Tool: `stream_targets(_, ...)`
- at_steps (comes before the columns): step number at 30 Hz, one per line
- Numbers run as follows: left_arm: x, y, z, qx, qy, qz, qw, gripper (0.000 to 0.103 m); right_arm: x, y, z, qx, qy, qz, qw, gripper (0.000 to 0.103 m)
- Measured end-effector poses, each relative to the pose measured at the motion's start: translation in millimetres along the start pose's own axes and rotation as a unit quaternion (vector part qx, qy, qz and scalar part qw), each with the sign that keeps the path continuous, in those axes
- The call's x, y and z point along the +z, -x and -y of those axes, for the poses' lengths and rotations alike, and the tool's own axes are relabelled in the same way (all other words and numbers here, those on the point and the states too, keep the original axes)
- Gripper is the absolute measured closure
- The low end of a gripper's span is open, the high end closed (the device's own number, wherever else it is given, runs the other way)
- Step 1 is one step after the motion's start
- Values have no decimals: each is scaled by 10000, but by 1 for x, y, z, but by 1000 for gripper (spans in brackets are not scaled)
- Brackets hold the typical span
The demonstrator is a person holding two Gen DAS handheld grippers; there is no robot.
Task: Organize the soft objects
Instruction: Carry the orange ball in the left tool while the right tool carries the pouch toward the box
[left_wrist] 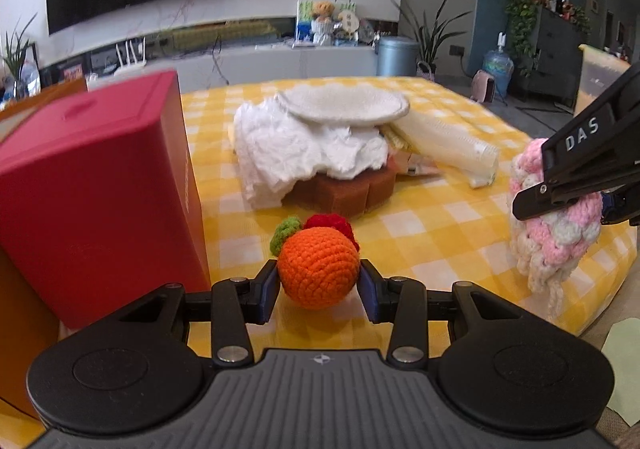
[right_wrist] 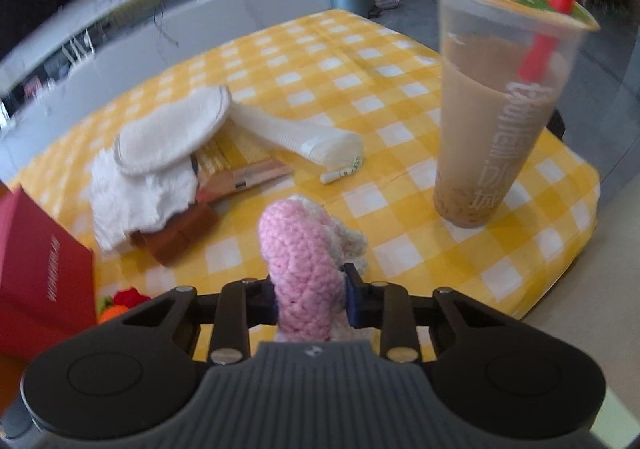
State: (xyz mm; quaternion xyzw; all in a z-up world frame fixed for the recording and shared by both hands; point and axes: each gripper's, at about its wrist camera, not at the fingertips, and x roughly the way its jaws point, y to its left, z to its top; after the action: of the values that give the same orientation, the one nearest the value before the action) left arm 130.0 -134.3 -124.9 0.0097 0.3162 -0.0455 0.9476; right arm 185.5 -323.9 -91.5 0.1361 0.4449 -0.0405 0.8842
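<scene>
Jaws of the left gripper [left_wrist: 319,281] pinch a round crocheted orange [left_wrist: 318,267], its knobbly yarn topped by a green leaf, just above the yellow checked tablecloth [left_wrist: 432,233]. The right gripper [right_wrist: 310,299] is clamped on a soft pink-and-cream knitted toy [right_wrist: 304,269], squeezed between its blue pads. A smooth red box [left_wrist: 92,185] stands at left.

A box [left_wrist: 92,193] stands at frame left on the tablecloth [left_wrist: 432,233]. The heap of cloths [left_wrist: 320,145] lies centre, behind the crocheted fruit [left_wrist: 318,267]. The drink cup [right_wrist: 500,97] stands at right.
</scene>
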Motion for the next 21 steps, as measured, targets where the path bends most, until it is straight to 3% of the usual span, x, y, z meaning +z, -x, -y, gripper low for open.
stream_targets(11,14,23,-1,-188,-12,505,9985,56,3,28,18,921,-630,447,9928,76)
stream_targets(21,33,51,-4,-266,-72,900,9956,56,5,51,9,1379,-587,705,9862,76)
